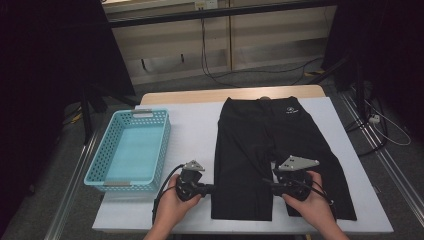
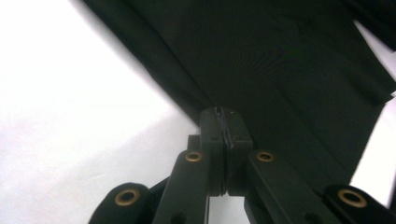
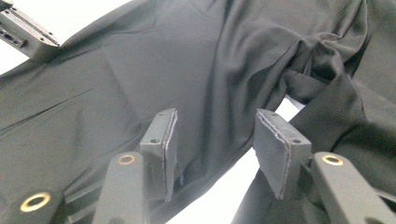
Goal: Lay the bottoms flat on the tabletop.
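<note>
Flat on a white table [image 1: 195, 130], black shorts [image 1: 260, 145] are spread beside a blue basket [image 1: 131, 150]. At the shorts' outer hem edge, the left gripper [image 2: 225, 122] is pressed together, seemingly pinching fabric, while the right gripper [image 3: 215, 140] is held spread over the inner hem.

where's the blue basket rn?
In the high view the blue basket sits on the table's left side, left of the black shorts and just beyond the left gripper.
</note>
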The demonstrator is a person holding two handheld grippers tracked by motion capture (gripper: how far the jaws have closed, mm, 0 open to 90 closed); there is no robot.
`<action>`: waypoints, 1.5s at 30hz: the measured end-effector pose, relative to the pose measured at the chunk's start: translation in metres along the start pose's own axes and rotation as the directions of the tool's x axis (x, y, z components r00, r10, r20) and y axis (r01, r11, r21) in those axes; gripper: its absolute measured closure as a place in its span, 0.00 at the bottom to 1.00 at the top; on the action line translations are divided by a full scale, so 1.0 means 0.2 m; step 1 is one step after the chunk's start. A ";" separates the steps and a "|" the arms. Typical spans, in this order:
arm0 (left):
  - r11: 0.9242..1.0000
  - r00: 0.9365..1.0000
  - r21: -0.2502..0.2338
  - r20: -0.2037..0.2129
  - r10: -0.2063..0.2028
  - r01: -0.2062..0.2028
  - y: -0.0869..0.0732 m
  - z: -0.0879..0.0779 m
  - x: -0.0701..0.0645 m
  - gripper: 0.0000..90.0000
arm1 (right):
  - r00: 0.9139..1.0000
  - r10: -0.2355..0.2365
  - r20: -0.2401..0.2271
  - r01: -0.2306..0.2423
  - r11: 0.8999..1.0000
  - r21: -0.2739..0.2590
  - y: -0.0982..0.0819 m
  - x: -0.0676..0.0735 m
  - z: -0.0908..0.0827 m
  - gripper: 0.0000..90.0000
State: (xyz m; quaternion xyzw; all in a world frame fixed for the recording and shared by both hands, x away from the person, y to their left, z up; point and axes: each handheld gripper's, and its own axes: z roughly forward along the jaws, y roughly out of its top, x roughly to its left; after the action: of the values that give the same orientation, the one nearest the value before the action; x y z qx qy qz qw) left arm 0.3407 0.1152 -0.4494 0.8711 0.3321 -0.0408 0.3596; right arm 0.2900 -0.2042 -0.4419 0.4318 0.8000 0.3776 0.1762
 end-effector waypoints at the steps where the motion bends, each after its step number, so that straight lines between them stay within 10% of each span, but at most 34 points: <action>1: 1.000 1.000 0.000 0.003 -0.008 0.008 0.00 -0.01 0.00 0.99 | 1.000 0.000 0.000 0.000 1.000 -0.001 0.00 0.00 0.00 0.54; 11: 0.998 0.998 -0.009 0.013 -0.059 0.059 -0.05 -0.12 0.07 0.98 | 1.000 0.021 0.018 -0.021 1.000 -0.001 0.01 -0.02 0.02 0.53; 27: 0.993 0.996 -0.107 -0.078 -0.047 0.039 -0.02 -0.08 0.07 0.63 | 0.999 0.029 -0.039 -0.025 0.996 0.088 -0.01 -0.01 0.09 0.97; 31: 0.995 0.996 -0.094 -0.075 -0.048 0.041 0.00 -0.04 0.05 0.64 | 0.999 0.023 -0.047 -0.019 0.996 0.085 -0.01 0.00 0.09 0.97; 37: 0.998 0.998 -0.030 -0.028 -0.054 0.053 0.00 -0.02 0.03 0.99 | 0.999 0.019 -0.049 -0.015 0.997 0.079 -0.02 0.00 0.08 0.92; 42: 0.998 0.999 -0.055 -0.029 -0.044 0.042 0.00 -0.08 0.04 0.99 | 0.999 0.015 -0.052 -0.012 0.998 0.062 -0.01 0.01 0.06 0.82; 45: 0.996 0.997 -0.085 -0.080 -0.014 0.007 -0.01 -0.09 0.04 0.74 | 0.999 0.010 -0.041 -0.009 1.000 0.027 0.00 0.01 0.04 0.70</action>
State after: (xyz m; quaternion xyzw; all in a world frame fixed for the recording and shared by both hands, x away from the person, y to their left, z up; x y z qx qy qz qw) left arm 0.3424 0.1320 -0.4400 0.8542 0.3524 0.0067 0.3823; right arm 0.2931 -0.1998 -0.4471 0.4301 0.8064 0.3765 0.1519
